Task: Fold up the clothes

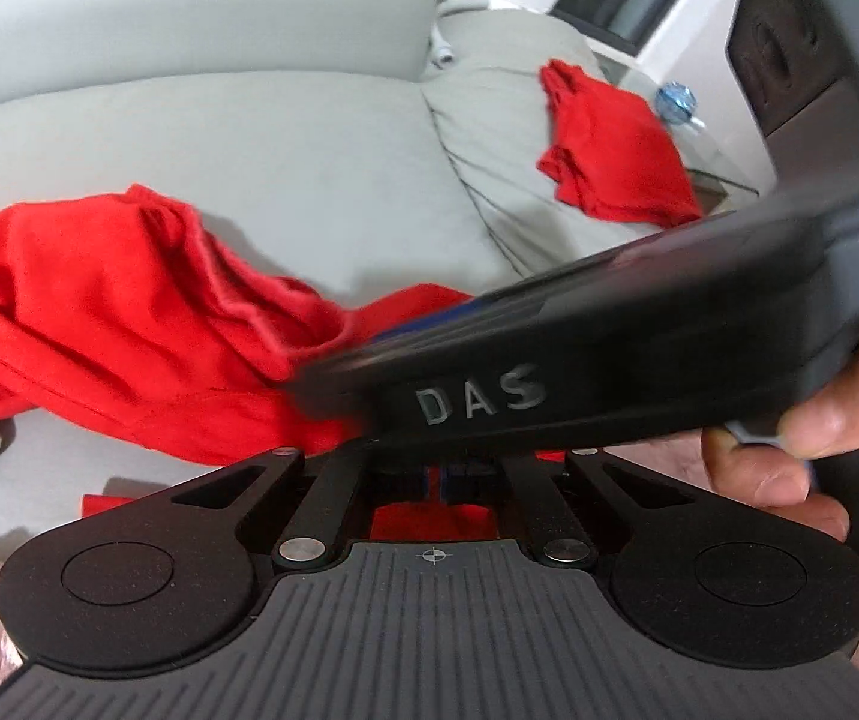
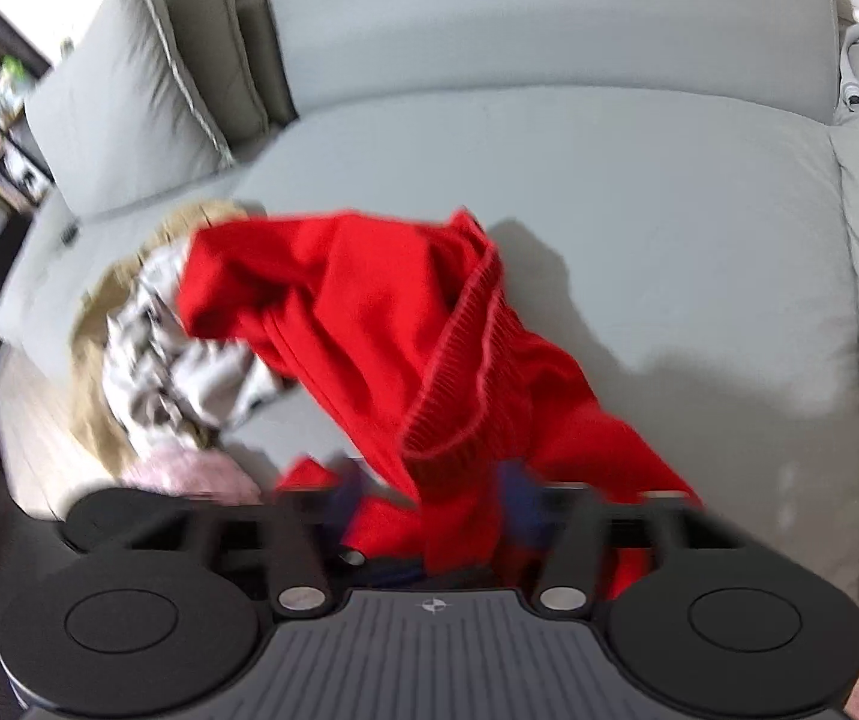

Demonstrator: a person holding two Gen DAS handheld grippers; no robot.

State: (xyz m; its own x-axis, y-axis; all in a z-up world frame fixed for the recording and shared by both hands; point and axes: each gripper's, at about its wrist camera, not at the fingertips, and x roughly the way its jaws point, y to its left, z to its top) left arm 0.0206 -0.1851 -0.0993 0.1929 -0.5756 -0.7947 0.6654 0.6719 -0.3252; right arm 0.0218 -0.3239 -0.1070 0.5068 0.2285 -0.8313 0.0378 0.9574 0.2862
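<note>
A red garment (image 1: 129,324) lies bunched on the grey sofa seat (image 1: 309,168). In the left wrist view my left gripper (image 1: 438,480) is shut on red cloth close to the camera, and the right gripper's black body (image 1: 579,360) crosses just in front of it, reaching into the same garment. In the right wrist view the red garment (image 2: 369,324) hangs up from my right gripper (image 2: 429,498), whose blue fingers are closed in on the cloth near its ribbed hem (image 2: 459,372). The view is blurred.
A second red garment (image 1: 615,150) lies on a grey cushion at the right. A pile of patterned and beige clothes (image 2: 147,348) and a pink towel (image 2: 189,474) lie at the sofa's left. Grey cushions (image 2: 129,96) stand at the back left.
</note>
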